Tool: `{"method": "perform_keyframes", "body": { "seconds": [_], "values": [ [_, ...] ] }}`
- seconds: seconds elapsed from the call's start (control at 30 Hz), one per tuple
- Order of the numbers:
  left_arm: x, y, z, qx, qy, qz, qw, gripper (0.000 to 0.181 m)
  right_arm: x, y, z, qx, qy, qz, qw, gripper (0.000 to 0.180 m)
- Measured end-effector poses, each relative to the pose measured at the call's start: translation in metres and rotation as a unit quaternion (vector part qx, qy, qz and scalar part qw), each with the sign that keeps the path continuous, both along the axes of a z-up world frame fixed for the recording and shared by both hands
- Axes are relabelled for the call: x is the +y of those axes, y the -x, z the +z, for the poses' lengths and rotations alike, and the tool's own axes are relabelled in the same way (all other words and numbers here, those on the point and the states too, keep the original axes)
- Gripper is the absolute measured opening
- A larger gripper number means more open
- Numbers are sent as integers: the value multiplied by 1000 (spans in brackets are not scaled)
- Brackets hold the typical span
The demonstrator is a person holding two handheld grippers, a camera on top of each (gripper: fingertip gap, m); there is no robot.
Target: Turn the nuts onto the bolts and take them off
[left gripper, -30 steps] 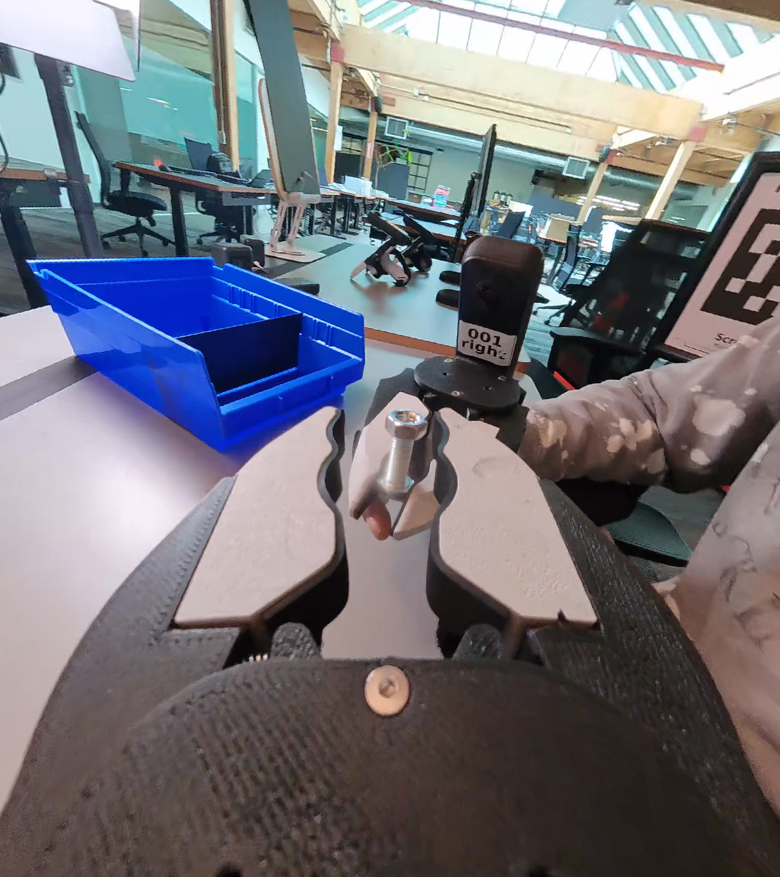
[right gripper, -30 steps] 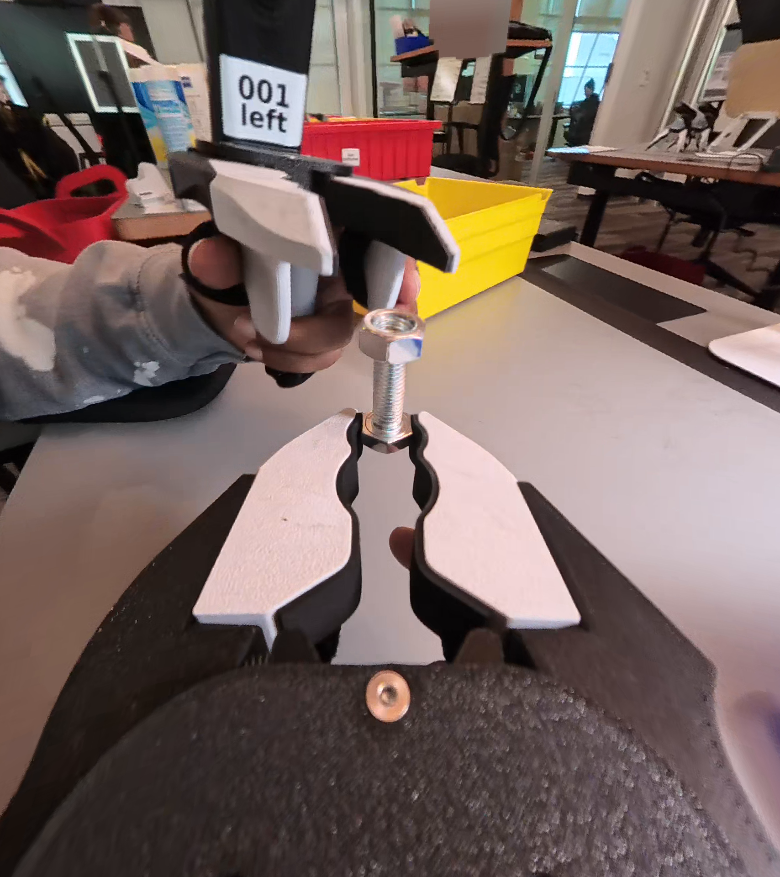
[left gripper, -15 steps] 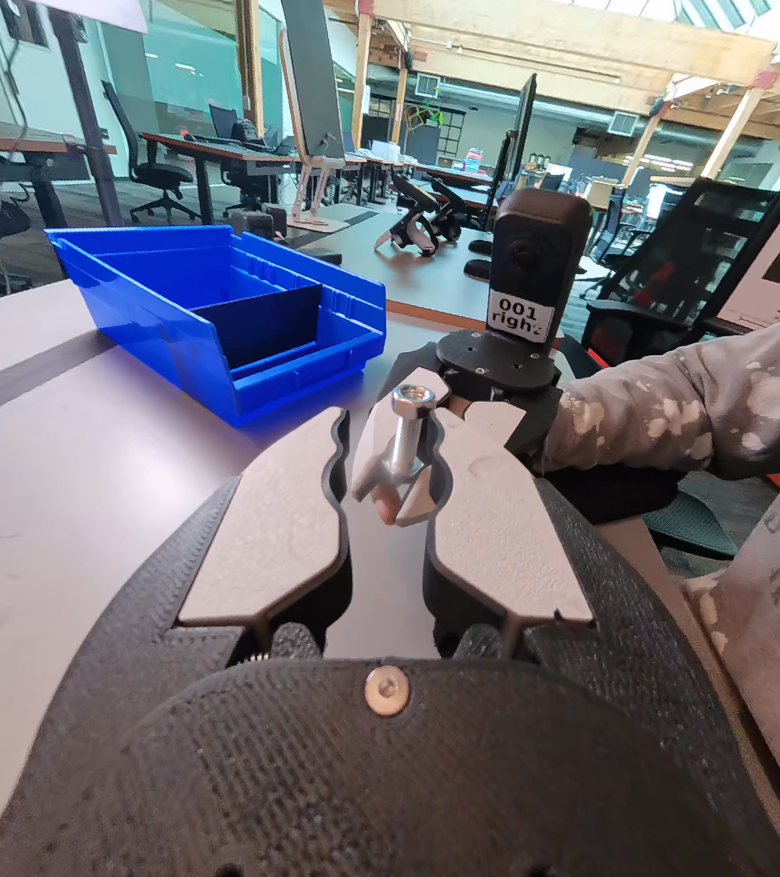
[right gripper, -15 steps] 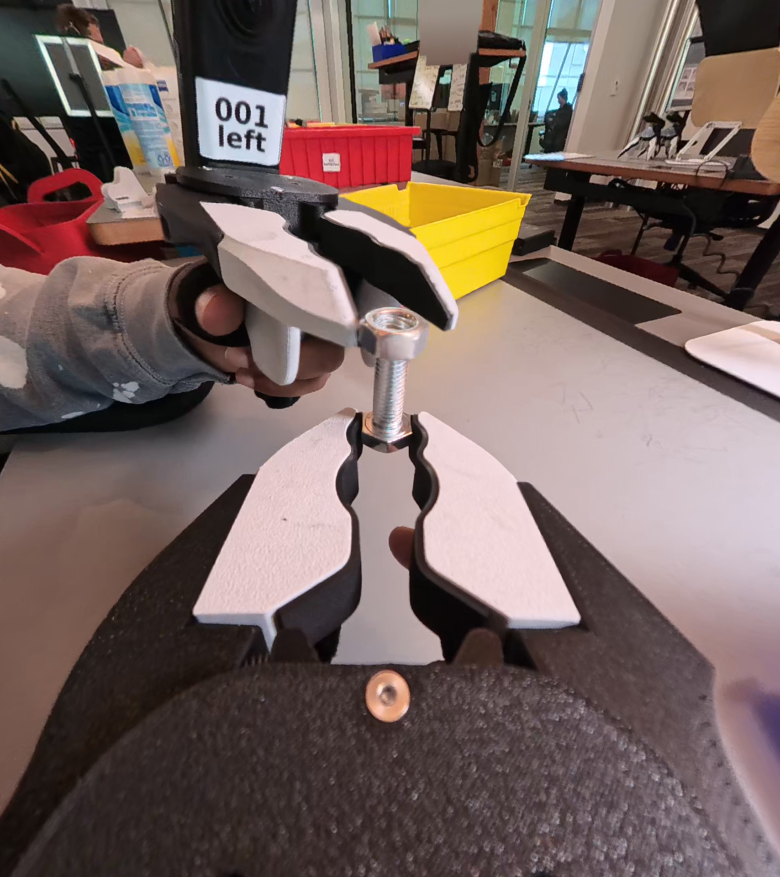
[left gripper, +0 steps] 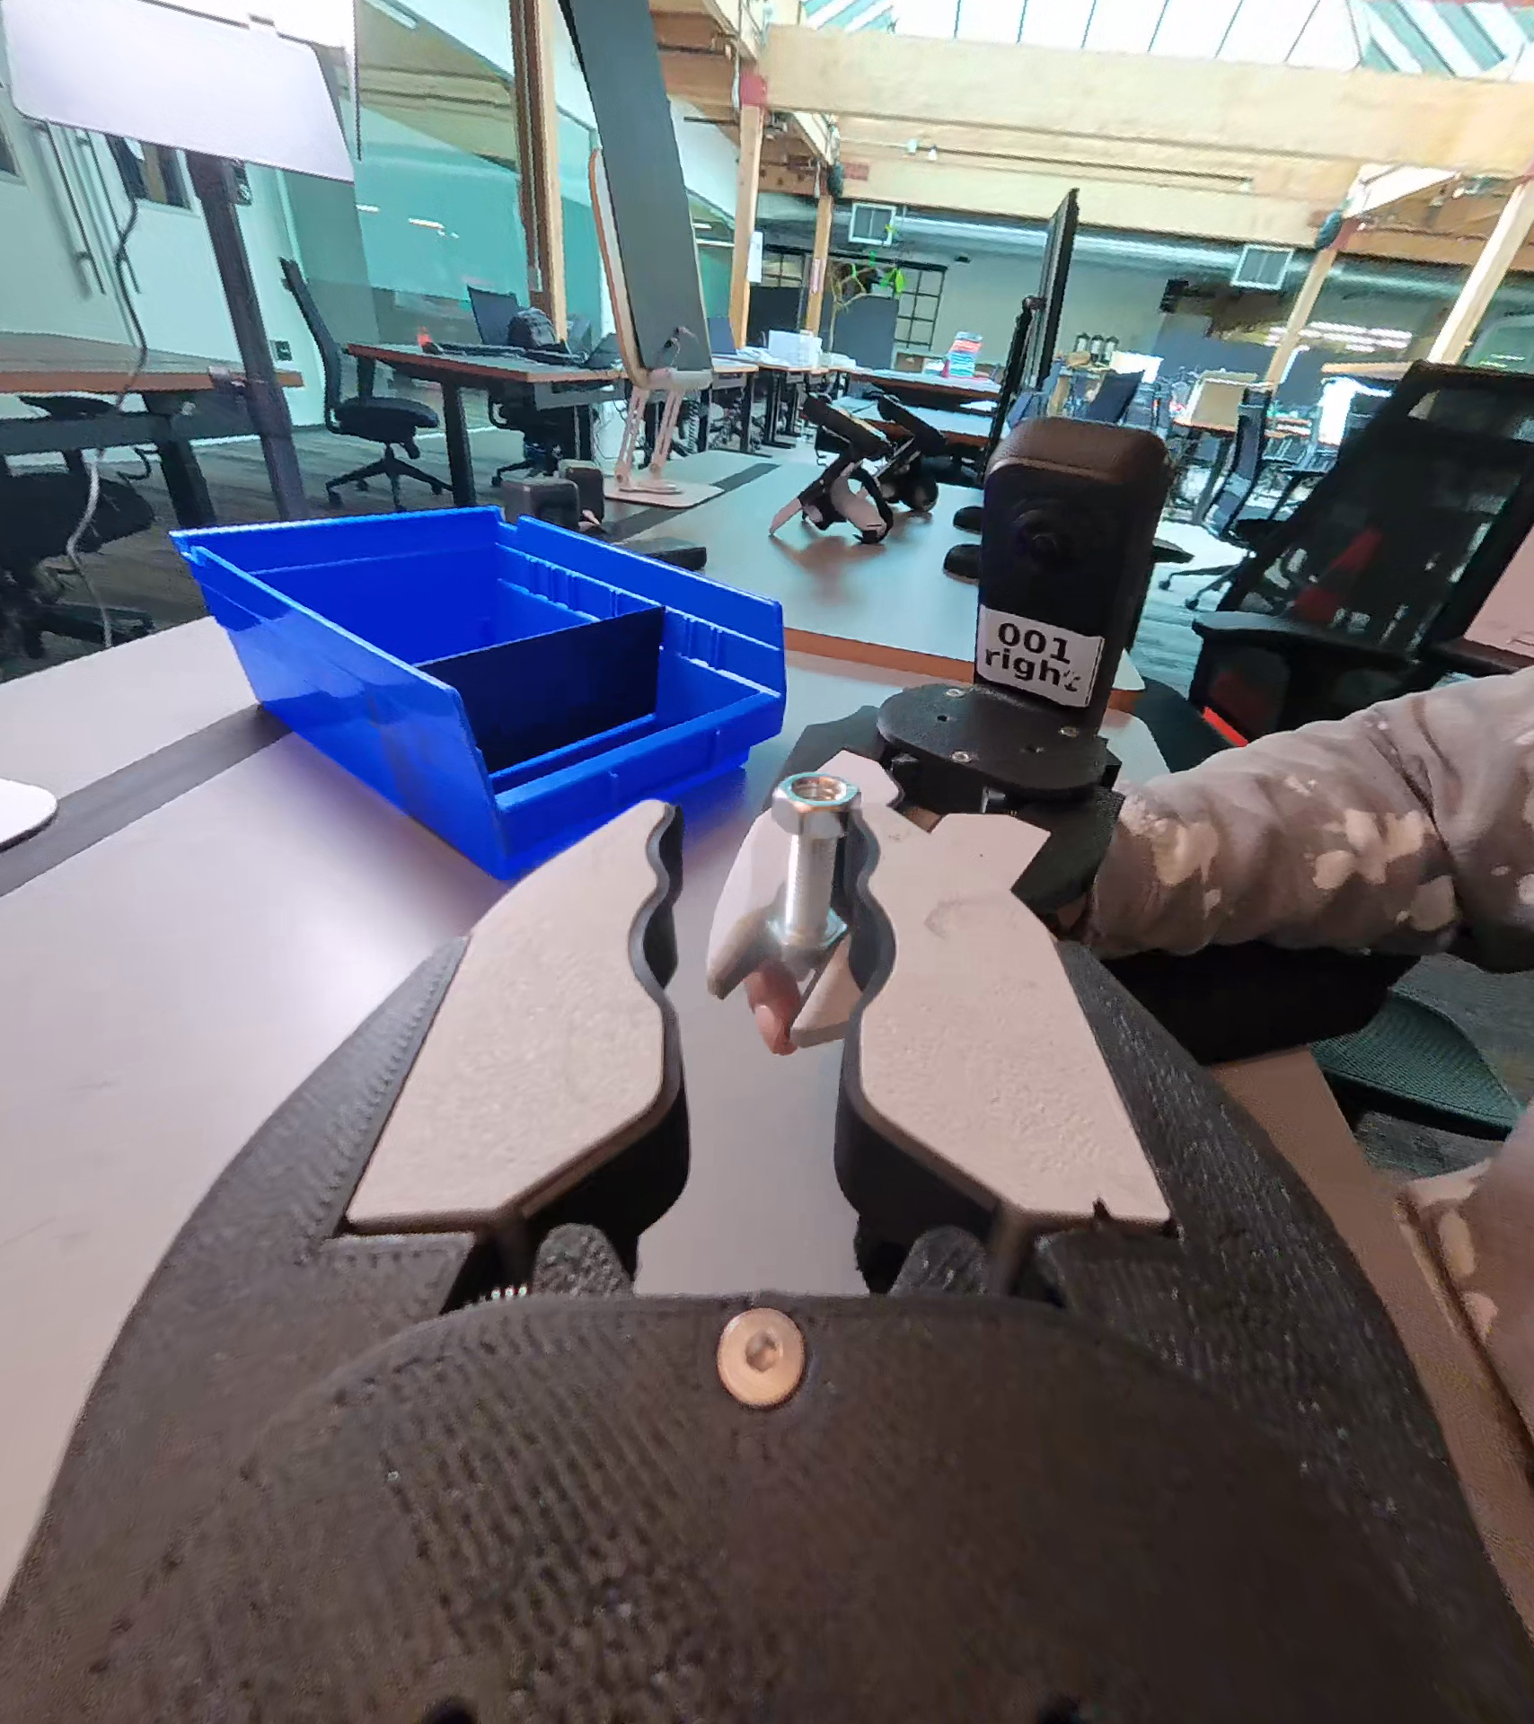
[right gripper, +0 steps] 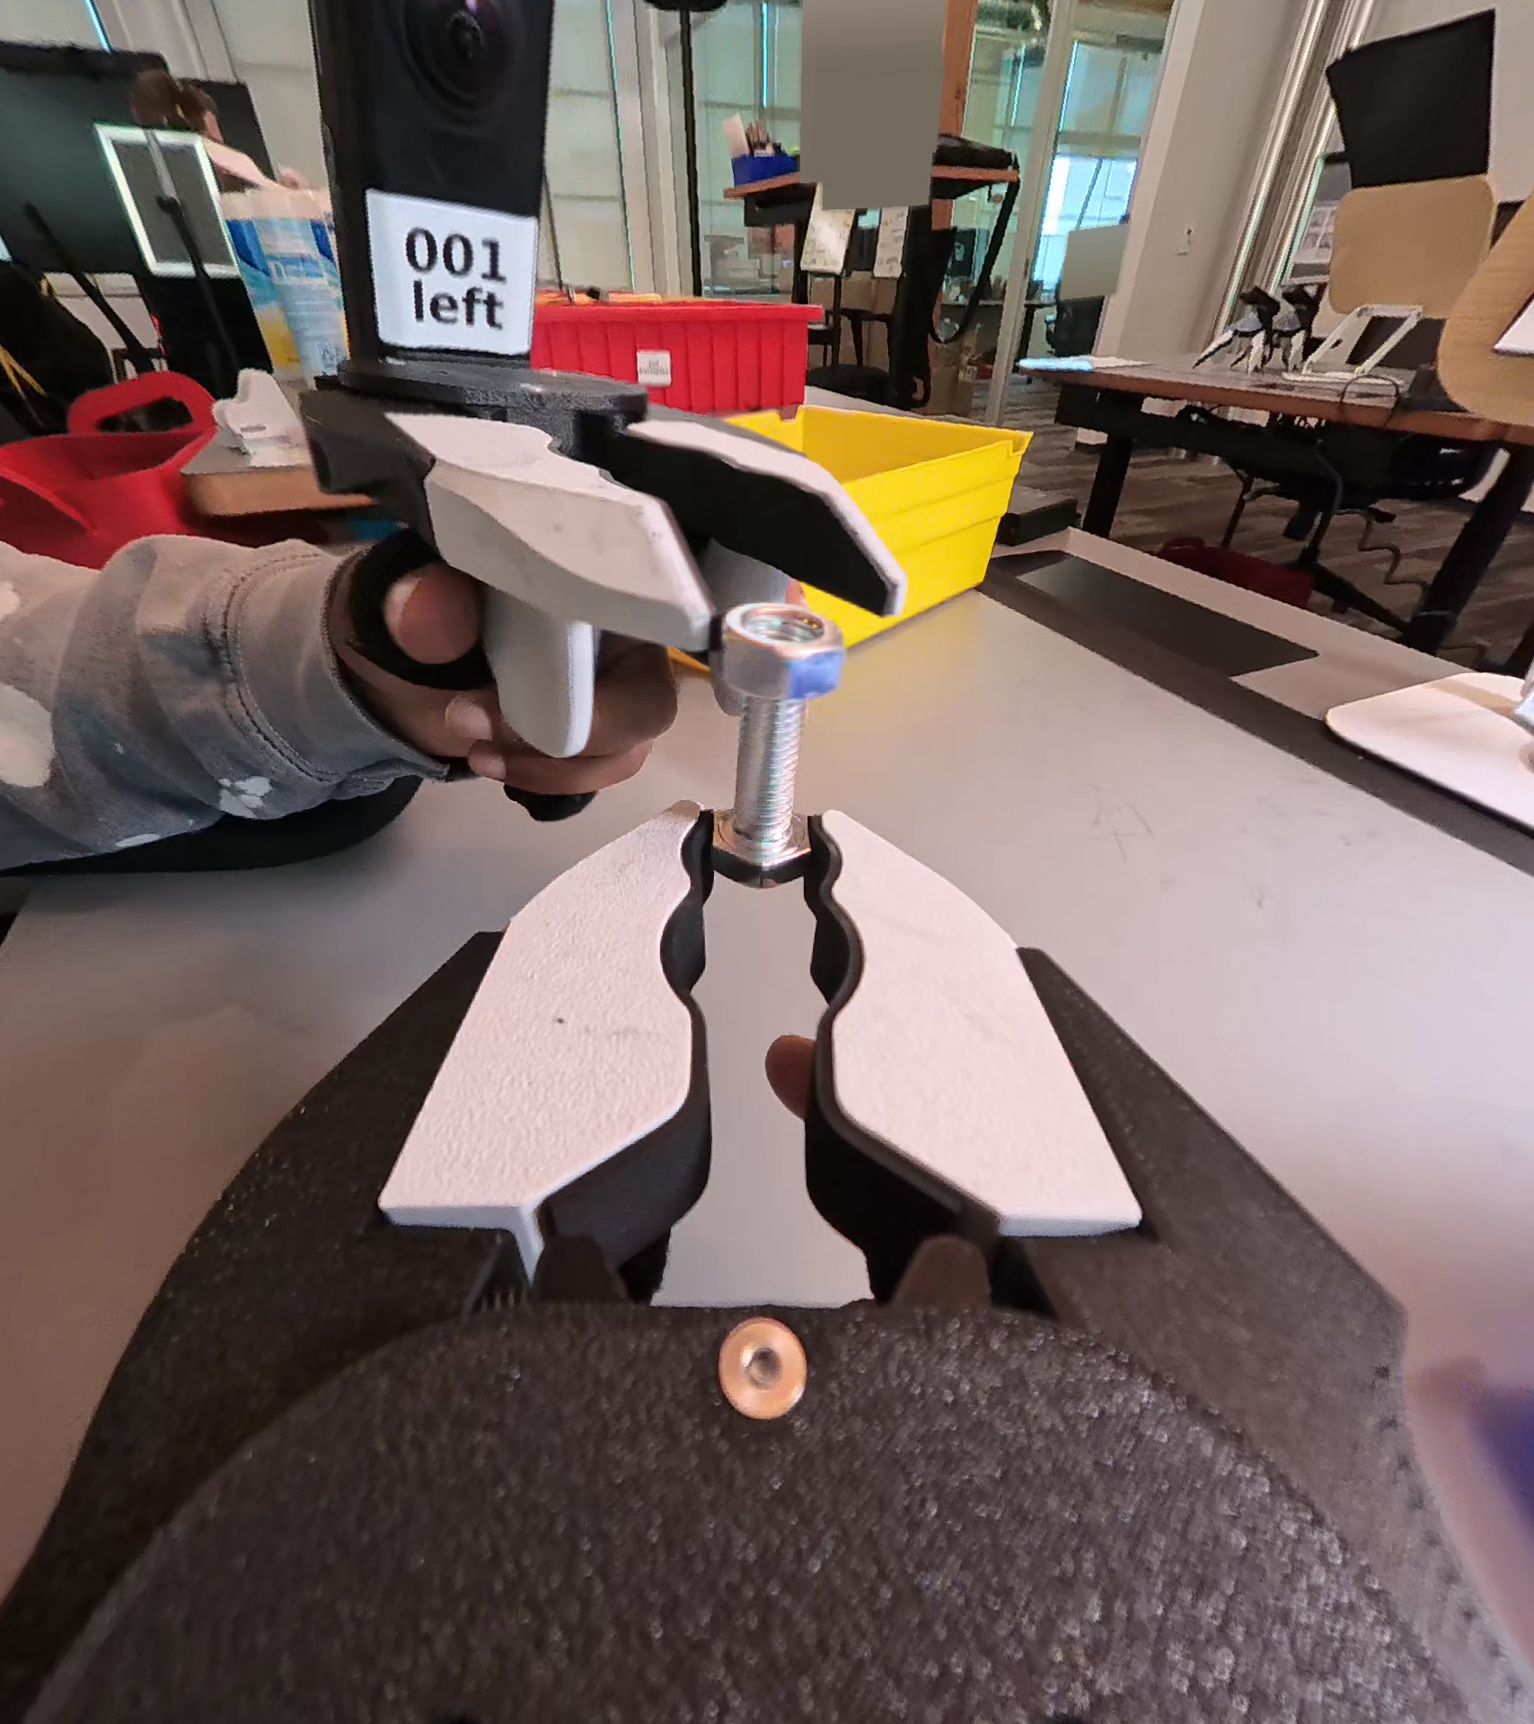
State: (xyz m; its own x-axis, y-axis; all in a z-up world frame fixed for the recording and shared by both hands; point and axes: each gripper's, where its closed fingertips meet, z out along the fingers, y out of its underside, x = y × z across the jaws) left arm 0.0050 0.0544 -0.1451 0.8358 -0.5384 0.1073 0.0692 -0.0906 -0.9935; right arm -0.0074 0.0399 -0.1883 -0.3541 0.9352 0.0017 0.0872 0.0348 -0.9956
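Observation:
A silver bolt (right gripper: 768, 765) stands upright with its head clamped between the fingertips of my right gripper (right gripper: 759, 826). A silver hex nut (right gripper: 782, 653) sits on the top end of the thread. My left gripper (right gripper: 791, 616) is open, with one fingertip on each side of the nut and not clamped on it. In the left wrist view the nut (left gripper: 815, 807) and bolt (left gripper: 805, 886) stand between my left gripper's (left gripper: 768, 830) open fingers, closer to the right one. The right gripper (left gripper: 791, 942) holds the bolt head from the far side.
A blue bin (left gripper: 502, 672) with a dark divider stands on the grey table (right gripper: 1118, 840) beyond the left gripper. A yellow bin (right gripper: 913, 504) and a red bin (right gripper: 679, 345) are behind it. A white stand base (right gripper: 1472, 746) sits at the table's right. Across from one pair of fingers to the other is roughly 4 cm.
My left gripper has come forward and down, so its open fingertips now flank the nut. The right gripper has kept the bolt still.

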Motion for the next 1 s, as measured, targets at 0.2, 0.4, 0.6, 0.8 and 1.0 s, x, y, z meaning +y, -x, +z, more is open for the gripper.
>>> {"method": "perform_keyframes", "body": {
  "seconds": [0.2, 0.4, 0.6, 0.8, 1.0],
  "values": [
    [0, 15, 5, -20, -5, 19, 1000, 27, 2, -3, 9, 22, 5, 1, 1000, 18],
    [2, -5, -4, -4, 6, -5, 1000, 35, 1, 0, 1, 3, -5, -3, 1000, 18],
    [6, 22, -4, -9, 13, 49, 999, 24, 5, -4, 13, 33, 10, 1, 999, 18],
    [-1, -3, 4, -31, -6, -9, 999, 34, 5, 0, 3, 11, 1, -10, 1000, 18],
    [2, 7, 3, -33, 5, 12, 999, 36, 4, -4, 14, 42, 21, 3, 999, 18]
  ]
}}
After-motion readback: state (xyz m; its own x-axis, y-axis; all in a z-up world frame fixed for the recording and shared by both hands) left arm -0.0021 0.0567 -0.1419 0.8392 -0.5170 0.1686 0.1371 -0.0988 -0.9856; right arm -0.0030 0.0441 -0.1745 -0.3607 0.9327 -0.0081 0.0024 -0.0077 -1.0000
